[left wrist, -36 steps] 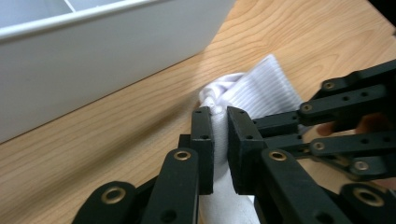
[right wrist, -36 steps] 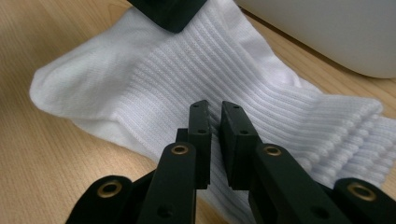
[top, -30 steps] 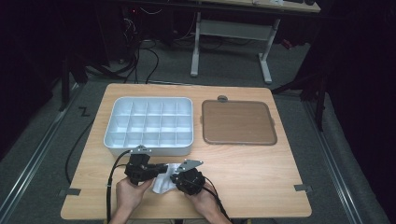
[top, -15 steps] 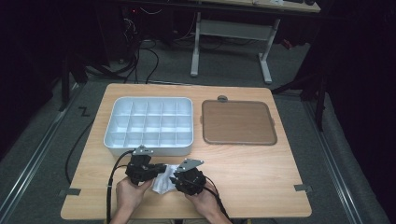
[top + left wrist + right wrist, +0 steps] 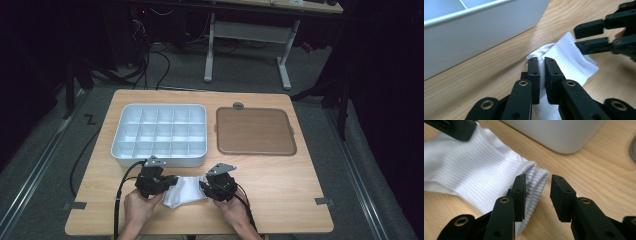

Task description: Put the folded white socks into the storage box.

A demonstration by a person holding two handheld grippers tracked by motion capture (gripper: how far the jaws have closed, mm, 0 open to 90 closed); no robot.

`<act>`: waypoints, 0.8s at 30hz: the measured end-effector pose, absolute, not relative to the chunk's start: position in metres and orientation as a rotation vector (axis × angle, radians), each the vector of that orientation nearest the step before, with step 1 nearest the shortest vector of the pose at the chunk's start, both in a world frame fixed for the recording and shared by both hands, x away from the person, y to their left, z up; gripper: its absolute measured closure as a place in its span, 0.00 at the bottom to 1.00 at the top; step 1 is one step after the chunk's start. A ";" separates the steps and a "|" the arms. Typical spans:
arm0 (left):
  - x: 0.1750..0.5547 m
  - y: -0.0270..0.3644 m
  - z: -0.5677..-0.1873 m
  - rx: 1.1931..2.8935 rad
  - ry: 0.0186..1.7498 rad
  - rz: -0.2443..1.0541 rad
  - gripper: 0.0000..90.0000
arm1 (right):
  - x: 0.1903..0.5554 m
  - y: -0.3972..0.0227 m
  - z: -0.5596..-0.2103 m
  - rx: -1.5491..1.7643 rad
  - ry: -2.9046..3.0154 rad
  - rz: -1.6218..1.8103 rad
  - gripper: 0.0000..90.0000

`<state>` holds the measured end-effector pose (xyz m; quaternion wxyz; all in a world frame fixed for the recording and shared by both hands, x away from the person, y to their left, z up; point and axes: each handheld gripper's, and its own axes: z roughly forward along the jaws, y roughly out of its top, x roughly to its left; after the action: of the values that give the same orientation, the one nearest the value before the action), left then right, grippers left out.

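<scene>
White sock (image 5: pixel 186 191) is pinched by left gripper (image 5: pixel 542 65); right gripper (image 5: pixel 537 185), just opening at 3 o'clock, cuff released; regrasp judged next.

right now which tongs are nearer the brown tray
Right. The right tongs sit at the sock's right end, below the brown tray's left corner; the left tongs are farther left, below the white bin.

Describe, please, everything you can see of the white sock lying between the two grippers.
The white sock is ribbed knit fabric, lying crumpled flat on the wooden table, just in front of the white compartment tray without touching it. The left gripper is shut on one end. At the ribbed cuff, the right gripper has just been opening; one jaw touches the cuff edge, the other stands clear.
</scene>
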<state>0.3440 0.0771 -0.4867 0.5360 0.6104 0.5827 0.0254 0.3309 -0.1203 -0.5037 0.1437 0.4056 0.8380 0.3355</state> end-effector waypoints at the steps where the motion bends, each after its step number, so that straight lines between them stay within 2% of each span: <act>1: 0.344 0.077 -0.486 1.457 1.384 0.060 0.93 | 0.332 -0.120 -0.507 1.177 2.423 0.968 0.74; 9: 0.343 0.075 -0.482 1.459 1.374 0.036 0.93 | 0.335 -0.120 -0.515 1.182 2.452 0.976 0.84; 24: 0.347 0.067 -0.474 1.455 1.359 -0.005 0.93 | 0.335 -0.112 -0.517 1.156 2.469 1.002 0.86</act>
<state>0.3473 0.0666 -0.4743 0.5441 0.6130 0.5729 -0.0022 0.3351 -0.1122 -0.5173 0.1183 0.3953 0.8440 0.3427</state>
